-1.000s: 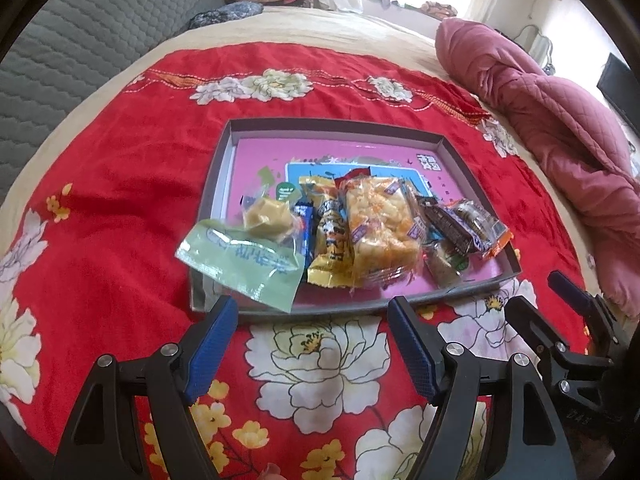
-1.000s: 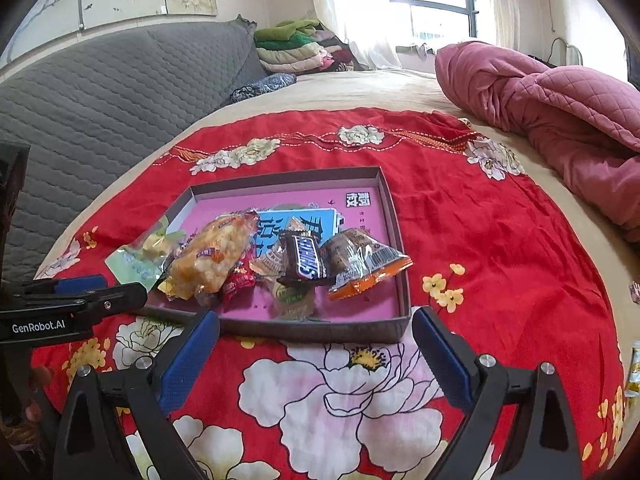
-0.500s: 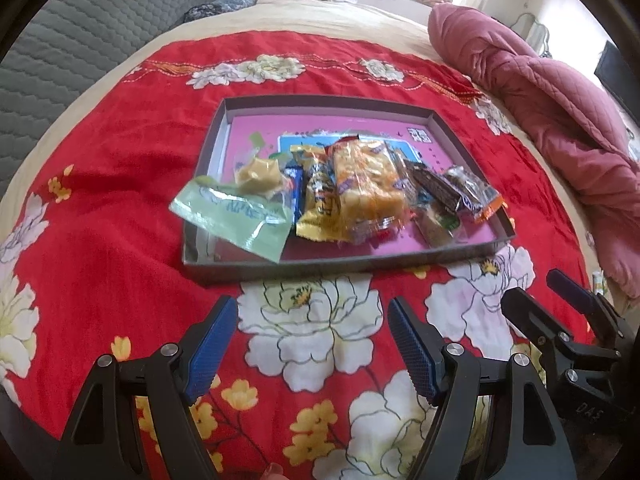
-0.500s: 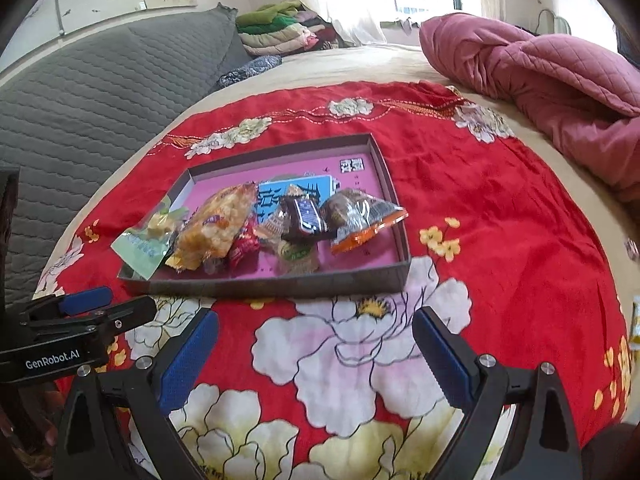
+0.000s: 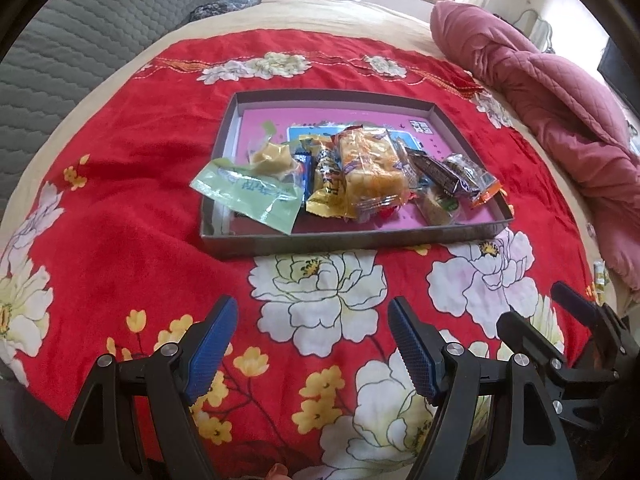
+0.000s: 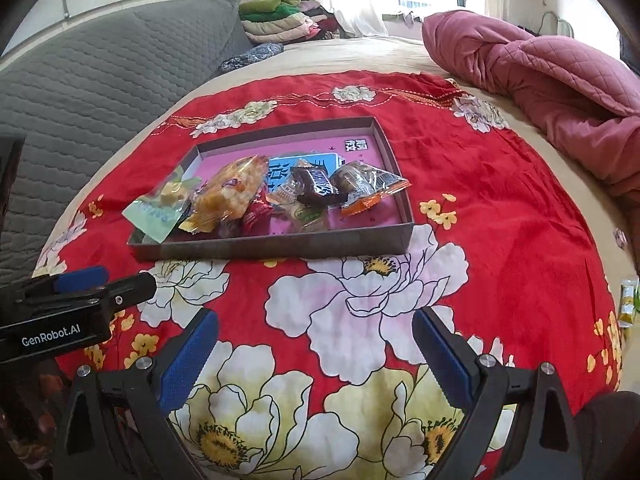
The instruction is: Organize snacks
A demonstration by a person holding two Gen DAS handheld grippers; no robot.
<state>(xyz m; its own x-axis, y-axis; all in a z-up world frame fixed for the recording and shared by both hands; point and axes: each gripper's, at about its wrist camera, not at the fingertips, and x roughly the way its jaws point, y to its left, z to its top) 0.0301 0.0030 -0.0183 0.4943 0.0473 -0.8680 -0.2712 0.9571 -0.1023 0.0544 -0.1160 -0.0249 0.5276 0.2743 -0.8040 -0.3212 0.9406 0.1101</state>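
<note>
Both grippers have drawn back from the tray (image 5: 352, 236) since a second ago, so it now sits higher and smaller, in the upper middle of each view. Snacks lie heaped inside it: a green packet (image 5: 250, 194) overhanging the left rim, a big orange-yellow packet (image 5: 370, 164) in the centre, a dark chocolate bar (image 6: 316, 186) and an orange-edged packet (image 6: 370, 186) to the right (all overlapping). Below the tray spreads a red flowered blanket (image 5: 120, 208). At the bottom of its frame the left gripper (image 5: 310, 344) has its fingers spread apart, empty; the right gripper (image 6: 316, 354) likewise. A pink quilt (image 6: 560, 76) fills the upper right
</note>
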